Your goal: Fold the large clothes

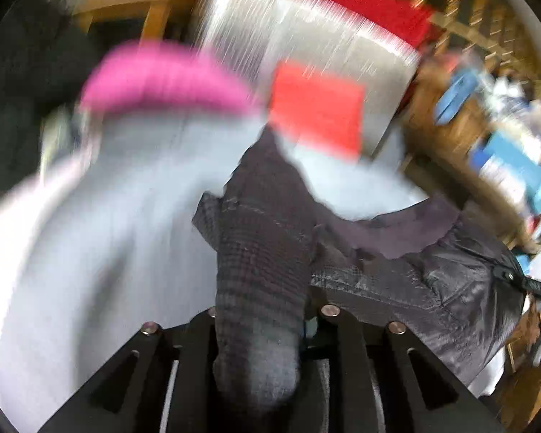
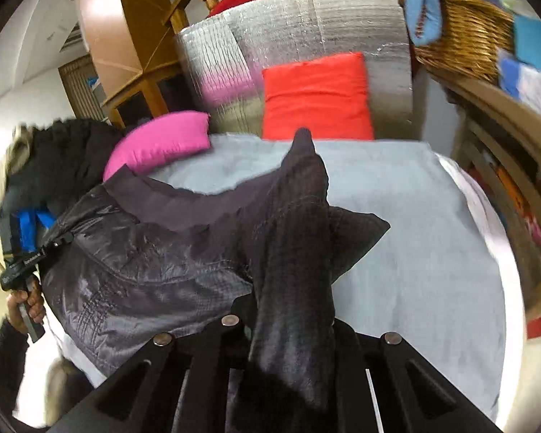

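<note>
A dark purple-grey quilted jacket [image 2: 144,263] hangs lifted over a bed with a light grey sheet [image 2: 414,234]. My right gripper [image 2: 288,324] is shut on a bunched fold of it, and the cloth hides the fingertips. In the left wrist view, which is blurred, my left gripper [image 1: 267,317] is shut on another fold of the jacket [image 1: 396,281]. The jacket stretches between the two grippers. The left gripper and the hand holding it also show at the left edge of the right wrist view [image 2: 21,270].
A pink pillow [image 2: 158,144] and a red pillow [image 2: 317,97] lie at the head of the bed against a silver foil panel [image 2: 306,21]. A black fur-trimmed coat [image 2: 61,151] lies at the left. A wicker basket [image 2: 465,36] sits on wooden shelves [image 2: 505,144] at the right.
</note>
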Available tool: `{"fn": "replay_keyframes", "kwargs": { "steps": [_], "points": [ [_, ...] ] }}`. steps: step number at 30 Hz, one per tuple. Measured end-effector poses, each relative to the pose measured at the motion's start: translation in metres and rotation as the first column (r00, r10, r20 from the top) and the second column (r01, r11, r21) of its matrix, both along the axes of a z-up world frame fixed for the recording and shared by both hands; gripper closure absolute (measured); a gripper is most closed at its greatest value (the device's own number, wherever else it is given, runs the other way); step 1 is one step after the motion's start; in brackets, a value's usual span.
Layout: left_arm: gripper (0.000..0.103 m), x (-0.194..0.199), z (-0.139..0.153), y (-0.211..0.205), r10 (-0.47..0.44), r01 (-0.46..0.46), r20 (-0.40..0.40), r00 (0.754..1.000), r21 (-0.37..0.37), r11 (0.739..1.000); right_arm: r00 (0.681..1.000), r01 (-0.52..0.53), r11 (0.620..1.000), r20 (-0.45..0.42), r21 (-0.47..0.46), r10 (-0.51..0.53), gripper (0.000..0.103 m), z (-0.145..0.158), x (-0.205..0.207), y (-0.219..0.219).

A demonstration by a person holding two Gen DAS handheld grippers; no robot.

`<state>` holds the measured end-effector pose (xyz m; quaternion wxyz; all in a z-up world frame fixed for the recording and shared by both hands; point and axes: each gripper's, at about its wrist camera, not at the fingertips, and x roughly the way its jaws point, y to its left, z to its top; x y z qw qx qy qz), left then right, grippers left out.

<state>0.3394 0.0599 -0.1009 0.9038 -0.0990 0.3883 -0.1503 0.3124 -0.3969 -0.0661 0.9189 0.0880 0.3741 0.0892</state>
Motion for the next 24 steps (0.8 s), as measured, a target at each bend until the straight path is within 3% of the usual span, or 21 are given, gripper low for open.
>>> {"fn": "replay_keyframes", "kwargs": {
  "steps": [1,2,3,6,7,10,13,17,21,24],
  "points": [
    [0.071,0.0,-0.025,-0.002,0.026,-0.023,-0.068,0.997,0.052,0.998,0.996,0.032,0.999,-0.08,0.027,-0.029,0.088,-0.039,-0.005,-0.006],
    [0.052,-0.001,-0.046,0.0,0.054,-0.045,-0.106,0.993,0.081,0.996,0.989,0.063,0.998,-0.134,0.022,-0.059,0.078,-0.063,-0.008,-0.009],
    [0.048,-0.008,-0.05,0.009,0.09,-0.086,-0.075,0.993,0.054,0.995,0.98,0.101,0.994,-0.177,0.035,-0.093,0.061,-0.093,-0.015,-0.017],
    [0.037,-0.017,-0.029,0.029,0.163,-0.161,-0.091,0.983,0.029,0.987,0.976,0.191,0.974,-0.133,0.119,-0.175,0.036,-0.09,-0.04,-0.037],
    [0.035,-0.02,-0.017,0.035,0.181,-0.179,-0.065,0.981,0.028,0.983,0.977,0.193,0.975,-0.117,0.108,-0.18,0.033,-0.081,-0.044,-0.04],
    [0.031,-0.024,0.018,0.047,0.26,-0.261,0.022,0.965,0.102,0.96,0.966,0.247,0.969,-0.069,-0.016,-0.248,0.032,-0.053,-0.053,-0.047],
    [0.031,-0.031,0.047,0.047,0.314,-0.323,0.099,0.944,0.099,0.941,0.957,0.291,0.956,0.021,-0.031,-0.291,0.032,-0.015,-0.057,-0.046],
    [0.029,-0.031,0.053,0.007,0.207,-0.224,0.132,0.969,0.124,0.967,0.984,0.159,0.987,0.087,-0.031,-0.156,0.021,0.014,-0.041,0.001],
    [0.029,-0.017,0.022,-0.046,0.082,-0.107,0.113,0.99,0.237,0.966,1.0,-0.012,0.997,0.019,-0.079,0.014,0.021,-0.009,-0.007,0.051],
    [0.029,0.001,-0.014,-0.059,0.099,-0.103,0.031,0.995,0.316,0.943,0.996,0.007,0.997,-0.085,-0.076,-0.013,0.021,-0.048,0.023,0.048]
  ]
}}
